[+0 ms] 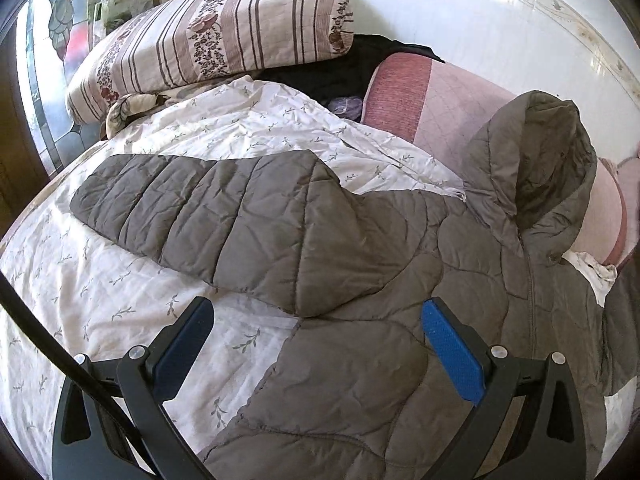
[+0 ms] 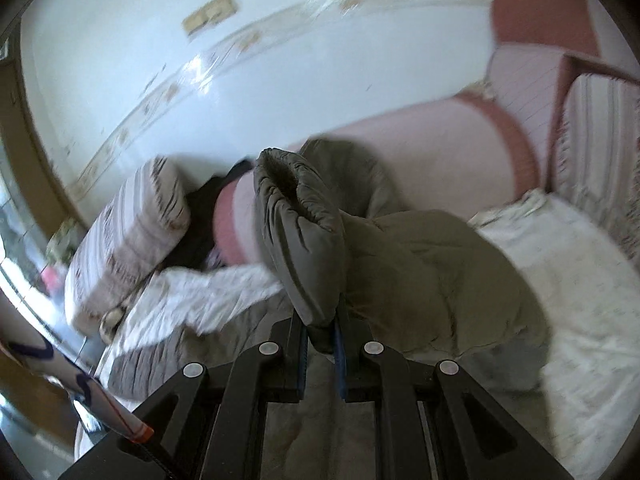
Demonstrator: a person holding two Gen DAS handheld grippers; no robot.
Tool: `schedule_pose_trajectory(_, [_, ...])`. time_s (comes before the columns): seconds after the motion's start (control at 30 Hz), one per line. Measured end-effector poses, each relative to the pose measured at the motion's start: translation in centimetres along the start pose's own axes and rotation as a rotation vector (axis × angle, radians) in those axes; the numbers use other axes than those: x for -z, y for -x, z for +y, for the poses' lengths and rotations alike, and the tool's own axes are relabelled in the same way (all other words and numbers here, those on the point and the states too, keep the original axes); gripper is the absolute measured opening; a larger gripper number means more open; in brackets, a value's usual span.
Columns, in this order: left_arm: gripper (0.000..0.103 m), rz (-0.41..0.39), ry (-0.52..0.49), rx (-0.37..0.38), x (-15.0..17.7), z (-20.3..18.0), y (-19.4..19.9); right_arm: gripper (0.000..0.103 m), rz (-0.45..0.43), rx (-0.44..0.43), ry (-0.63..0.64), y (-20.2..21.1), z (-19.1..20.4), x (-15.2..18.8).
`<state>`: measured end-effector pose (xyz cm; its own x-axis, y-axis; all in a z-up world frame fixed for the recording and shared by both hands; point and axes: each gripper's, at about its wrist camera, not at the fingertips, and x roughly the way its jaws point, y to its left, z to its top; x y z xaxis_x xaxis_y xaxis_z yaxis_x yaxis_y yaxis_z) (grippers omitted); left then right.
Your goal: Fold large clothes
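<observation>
In the left wrist view the left gripper (image 1: 316, 344) hangs with its blue pads spread wide and nothing between them, over the near hem of a grey quilted jacket (image 1: 360, 280). The jacket lies flat on a white sheet (image 1: 100, 292) printed with small grey sprigs; one sleeve (image 1: 208, 208) stretches out to the left across the sheet, and the hood (image 1: 548, 172) stands propped against a pink bolster (image 1: 432, 100) at the far side. In the right wrist view the right gripper (image 2: 320, 340) has its pads pressed together on the cuff end of the jacket's other sleeve (image 2: 304, 232), which stands up from the jaws with its open mouth toward the wall; the rest of the jacket bunches just behind and to the right of it. Further left, a striped, flower-printed pillow (image 1: 216, 36) rests on the sheet's far edge, with a dark garment (image 1: 340, 64) tucked between it and the bolster. A second striped cushion (image 2: 600, 140) stands at the right end of the bed. Behind everything runs a glossy white wall (image 1: 480, 8) with a pale patterned border band, and at the far left a window of coloured glass (image 1: 64, 4) lets in light. The right wrist view is blurred. No brand, label or legible writing shows anywhere.
</observation>
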<state>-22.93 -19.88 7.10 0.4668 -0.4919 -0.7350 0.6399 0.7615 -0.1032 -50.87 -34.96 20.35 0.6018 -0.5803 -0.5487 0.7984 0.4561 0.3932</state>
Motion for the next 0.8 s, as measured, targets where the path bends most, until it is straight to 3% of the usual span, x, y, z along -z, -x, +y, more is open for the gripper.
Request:
schedule_pose_trajectory(0.4, [0.103,0.056,0.046,-0.031,0.0,1.3,-1.5,0.013,0.239,-0.090,-0.035,-10.1,1.6,8.0])
schedule_pose_trajectory(0.5, [0.103,0.057,0.045,-0.032,0.0,1.2,-1.6,0.021,0.278,-0.110,-0.013,-10.8,2.0,9.4])
schedule_pose_trajectory(0.57, [0.103,0.055,0.037,-0.030,0.0,1.0,-1.7,0.039,0.293,-0.140,0.026,-10.2,2.4,9.7])
schedule_pose_trajectory(0.73, [0.103,0.052,0.020,-0.022,0.2,0.3,-1.8,0.042,0.187,-0.175,0.105,-5.9,1.1,9.0])
schedule_pose_trajectory(0.8, [0.103,0.053,0.009,-0.018,0.4,-0.1,-1.8,0.042,0.101,-0.100,0.090,-4.0,-1.6,8.7])
